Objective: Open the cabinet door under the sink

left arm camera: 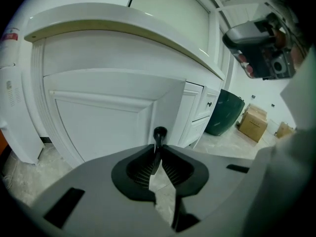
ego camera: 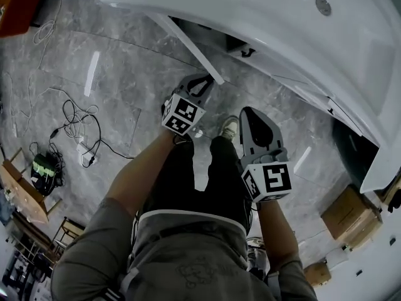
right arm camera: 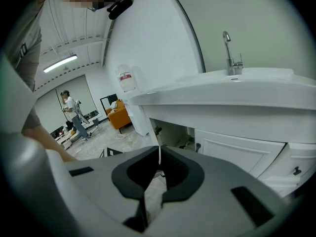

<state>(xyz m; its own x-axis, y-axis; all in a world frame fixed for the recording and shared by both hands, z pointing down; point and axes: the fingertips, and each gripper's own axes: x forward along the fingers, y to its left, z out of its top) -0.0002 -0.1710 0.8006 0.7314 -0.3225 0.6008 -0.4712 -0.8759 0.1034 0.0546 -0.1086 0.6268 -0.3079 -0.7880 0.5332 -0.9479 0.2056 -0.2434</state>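
The white cabinet door under the sink stands swung out, seen edge-on from above. My left gripper is at its free end. In the left gripper view the door panel fills the middle, and my left gripper is shut on the door's black knob. My right gripper hangs free above the floor to the right, apart from the cabinet. In the right gripper view my right gripper is shut with nothing held, and the open cabinet bay shows beyond it.
A second door with a dark knob stays shut, with drawers to the right. A dark green bin and cardboard boxes stand past the cabinet. Cables lie on the marble floor at left. A person stands far off.
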